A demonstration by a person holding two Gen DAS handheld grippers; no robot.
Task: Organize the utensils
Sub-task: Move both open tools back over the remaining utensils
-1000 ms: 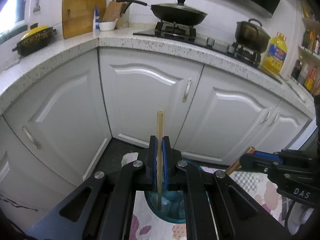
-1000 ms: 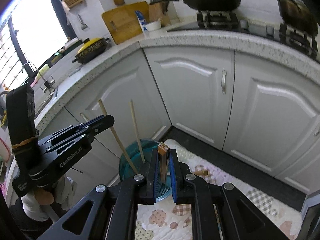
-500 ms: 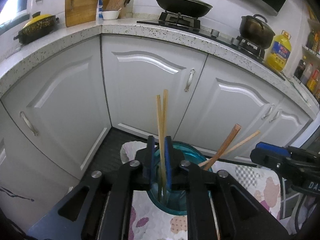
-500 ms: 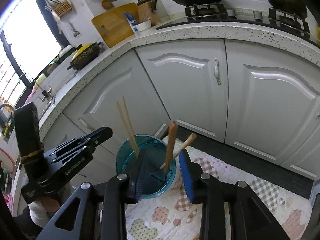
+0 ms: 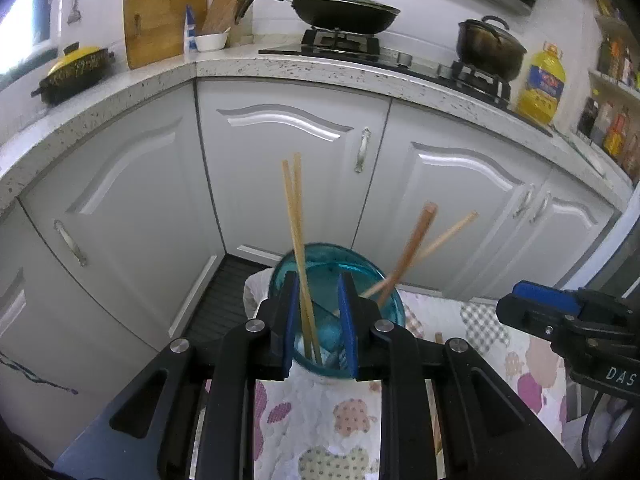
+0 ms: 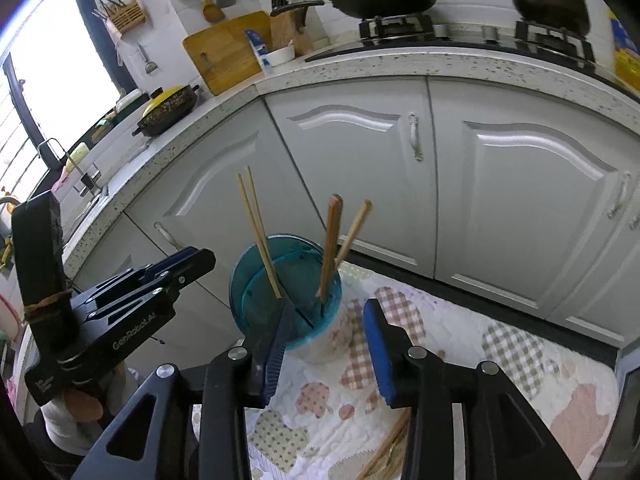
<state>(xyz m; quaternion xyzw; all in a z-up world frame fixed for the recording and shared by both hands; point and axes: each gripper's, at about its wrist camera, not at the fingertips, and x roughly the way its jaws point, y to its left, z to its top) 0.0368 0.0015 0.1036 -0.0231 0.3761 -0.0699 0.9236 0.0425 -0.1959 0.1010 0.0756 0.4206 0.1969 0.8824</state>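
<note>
Both grippers have let go since a second ago: then the left gripper (image 5: 318,320) pinched a chopstick and the right gripper (image 6: 326,344) pinched a brown handle, and now those things stand loose in the blue cup (image 5: 384,280).

White cupboard doors (image 5: 288,168) fill the far side, under a speckled bench (image 5: 320,70) with a black pan (image 5: 344,10). A patchwork cloth (image 6: 460,364) covers the near surface, and the cup stands close to its far edge. On the right the cloth lies bare.

The left fingers are opening; the pale chopsticks (image 5: 296,240) rise between them, and the pads do not press on them. The right fingers are opening too, with nothing between them, just in front of the cup. A brown handle (image 6: 332,248) and a thinner stick (image 6: 354,228) lean on the cup's right rim.
</note>
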